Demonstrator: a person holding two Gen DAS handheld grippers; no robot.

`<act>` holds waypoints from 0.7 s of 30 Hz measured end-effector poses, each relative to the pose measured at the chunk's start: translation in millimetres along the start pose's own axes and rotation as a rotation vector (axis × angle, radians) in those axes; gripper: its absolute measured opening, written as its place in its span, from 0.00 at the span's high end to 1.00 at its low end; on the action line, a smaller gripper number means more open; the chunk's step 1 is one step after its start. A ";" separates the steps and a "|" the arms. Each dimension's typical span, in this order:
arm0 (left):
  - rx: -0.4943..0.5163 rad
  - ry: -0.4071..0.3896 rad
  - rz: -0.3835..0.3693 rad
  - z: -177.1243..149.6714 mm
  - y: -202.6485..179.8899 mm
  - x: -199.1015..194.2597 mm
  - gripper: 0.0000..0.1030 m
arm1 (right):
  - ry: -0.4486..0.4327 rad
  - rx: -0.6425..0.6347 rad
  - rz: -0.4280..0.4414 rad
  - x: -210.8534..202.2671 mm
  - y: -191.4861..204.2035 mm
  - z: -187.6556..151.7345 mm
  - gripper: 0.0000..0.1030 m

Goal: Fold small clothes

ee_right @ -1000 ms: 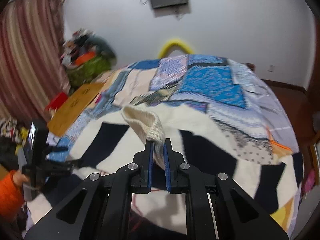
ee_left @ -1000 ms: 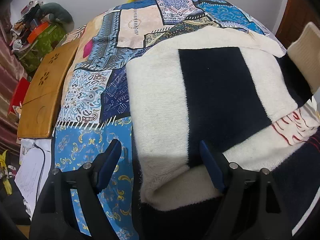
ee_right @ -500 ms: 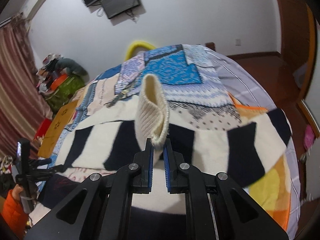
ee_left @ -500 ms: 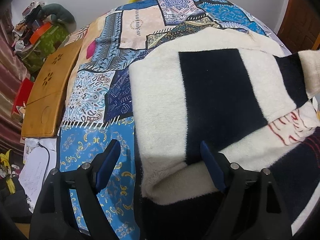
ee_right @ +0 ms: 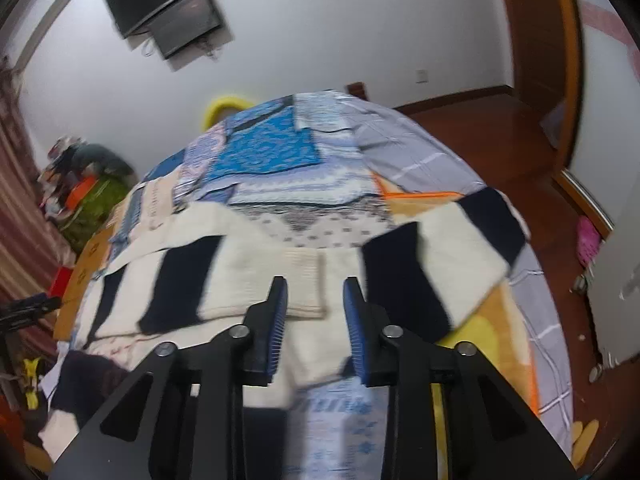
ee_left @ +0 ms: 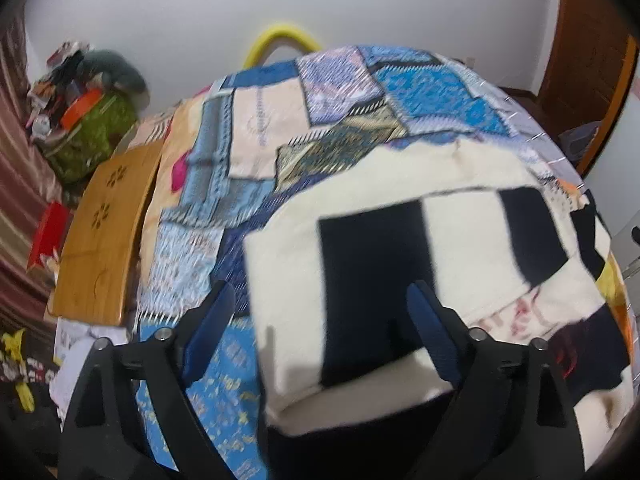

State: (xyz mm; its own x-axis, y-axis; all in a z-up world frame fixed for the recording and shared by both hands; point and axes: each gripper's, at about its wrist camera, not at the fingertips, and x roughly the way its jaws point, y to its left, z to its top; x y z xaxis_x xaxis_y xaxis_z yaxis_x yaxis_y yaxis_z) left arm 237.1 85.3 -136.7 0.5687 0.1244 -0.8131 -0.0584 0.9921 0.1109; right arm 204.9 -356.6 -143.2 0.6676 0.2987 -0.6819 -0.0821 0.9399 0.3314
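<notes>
A cream and black striped sweater (ee_left: 400, 264) lies spread on the patchwork bedspread (ee_left: 344, 96). Its sleeve is folded across the body, and the ribbed cream cuff (ee_right: 306, 280) lies flat just ahead of my right gripper (ee_right: 316, 300), which is open and empty above it. My left gripper (ee_left: 320, 320) is open and empty, hovering over the sweater's left side edge, with one finger over the bedspread and one over a black stripe. The sweater also shows in the right wrist view (ee_right: 240, 276).
A wooden board (ee_left: 104, 232) lies along the bed's left side. A pile of bags and clutter (ee_left: 84, 116) stands at the far left. A yellow hoop (ee_left: 280, 40) is behind the bed. Wooden floor (ee_right: 520, 128) lies to the right.
My right gripper has opened and let go of the sweater cuff, which now lies flat on the sweater. Both grippers have lifted and tilted up a little.
</notes>
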 end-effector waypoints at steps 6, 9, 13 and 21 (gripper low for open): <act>0.104 0.002 -0.008 25.0 -43.7 14.0 0.12 | 0.019 0.071 -0.064 4.8 -44.3 -0.6 0.70; 0.147 0.019 -0.030 35.6 -68.1 26.0 0.12 | 0.038 0.105 -0.094 10.4 -65.3 -3.1 0.63; 0.182 0.044 -0.049 40.6 -93.0 41.1 0.12 | 0.072 0.147 -0.128 25.5 -89.6 -5.4 0.62; 0.230 0.091 -0.064 39.1 -117.1 65.6 0.12 | 0.124 0.265 -0.157 55.6 -134.4 -8.5 0.62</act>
State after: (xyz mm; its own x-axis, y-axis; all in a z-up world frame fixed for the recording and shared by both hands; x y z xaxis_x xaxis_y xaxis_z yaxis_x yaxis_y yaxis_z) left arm 313.4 -23.3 -180.7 0.4880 0.0730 -0.8698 0.1691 0.9697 0.1763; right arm 246.7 -465.0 -231.3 0.5606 0.1869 -0.8068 0.2208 0.9052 0.3631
